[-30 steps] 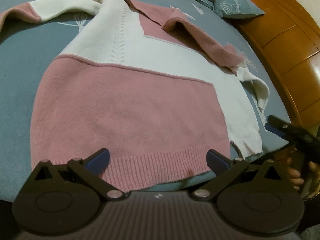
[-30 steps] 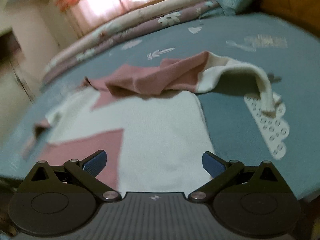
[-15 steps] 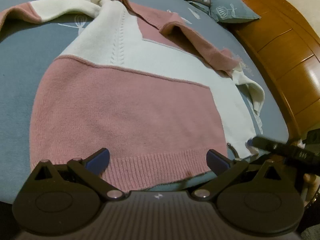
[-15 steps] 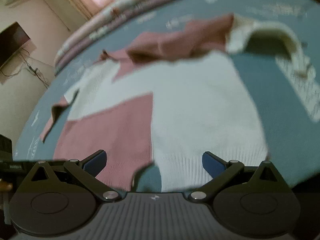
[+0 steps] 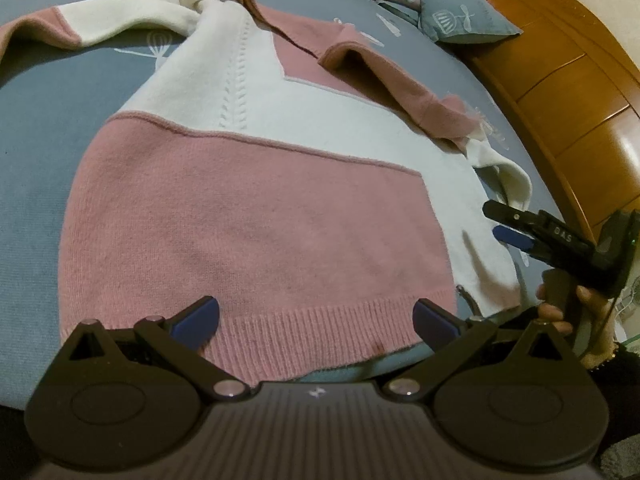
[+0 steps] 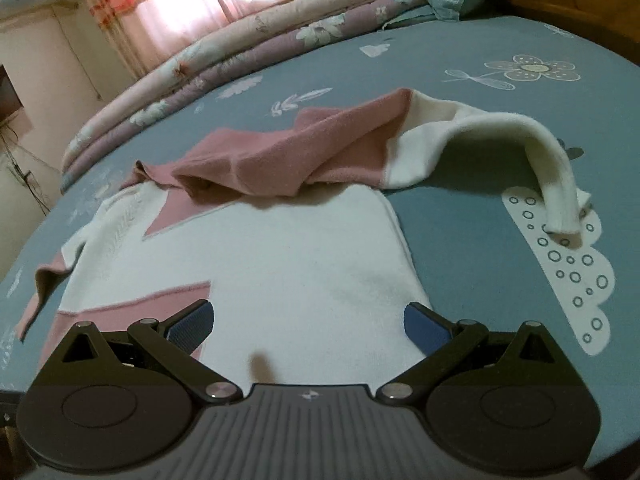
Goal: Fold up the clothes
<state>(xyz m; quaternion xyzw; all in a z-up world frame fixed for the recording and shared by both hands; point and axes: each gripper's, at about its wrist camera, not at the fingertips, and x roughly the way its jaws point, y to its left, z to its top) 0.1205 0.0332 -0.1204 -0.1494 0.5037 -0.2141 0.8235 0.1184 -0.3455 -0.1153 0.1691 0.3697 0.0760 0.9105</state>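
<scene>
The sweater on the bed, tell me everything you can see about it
The sweater is a soft knit in pink and white blocks, with a ribbed hem and a braided line down the white chest. It lies spread out, front up, on the blue patterned bedsheet, hem toward both grippers. One sleeve arches out over the sheet, its white cuff touching down; the other trails off the opposite way. Neither gripper holds it.
</scene>
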